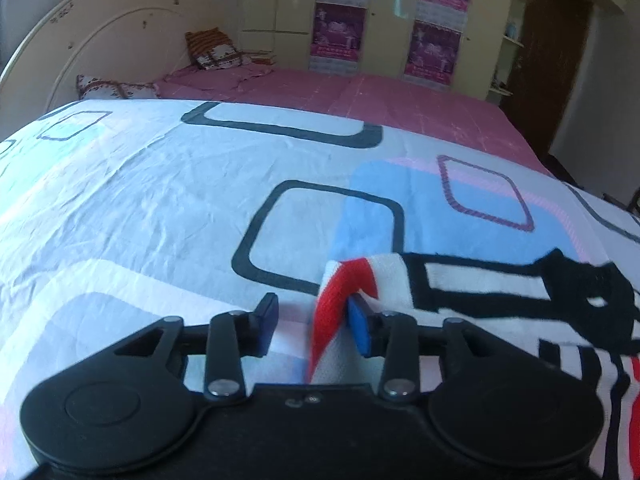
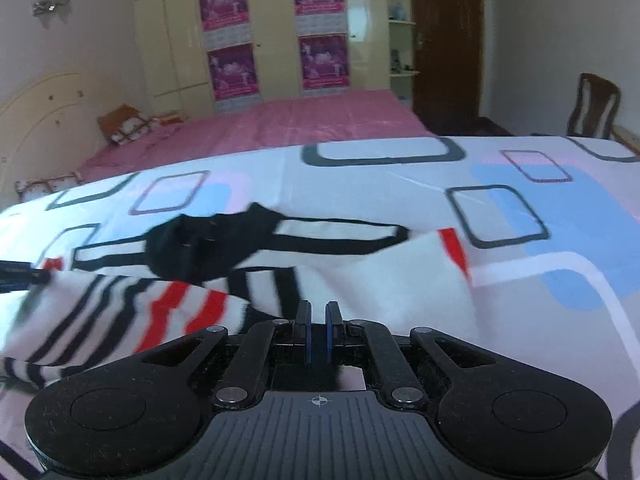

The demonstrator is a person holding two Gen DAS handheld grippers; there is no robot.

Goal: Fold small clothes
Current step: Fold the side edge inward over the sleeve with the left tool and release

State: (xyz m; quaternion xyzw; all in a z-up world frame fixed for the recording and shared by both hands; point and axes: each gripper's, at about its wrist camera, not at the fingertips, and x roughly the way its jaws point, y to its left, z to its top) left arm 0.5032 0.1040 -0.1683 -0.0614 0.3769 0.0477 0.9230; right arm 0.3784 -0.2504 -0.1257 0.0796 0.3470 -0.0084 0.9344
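Bedroom with patterned sheet (image 1: 160,208), small striped garment (image 1: 500,292) lying on it.
Left wrist view: left gripper (image 1: 314,320) fingers apart, the garment's red-and-white edge against the right pad only. Right wrist view: right gripper (image 2: 319,334) fingers together over the garment; whether cloth is pinched is unclear.

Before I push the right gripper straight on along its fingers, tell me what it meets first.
Probably the striped garment: the right gripper, jaws together, points down at its white cloth just past the fingertips, with the patterned bedsheet beneath. Depth is uncertain.
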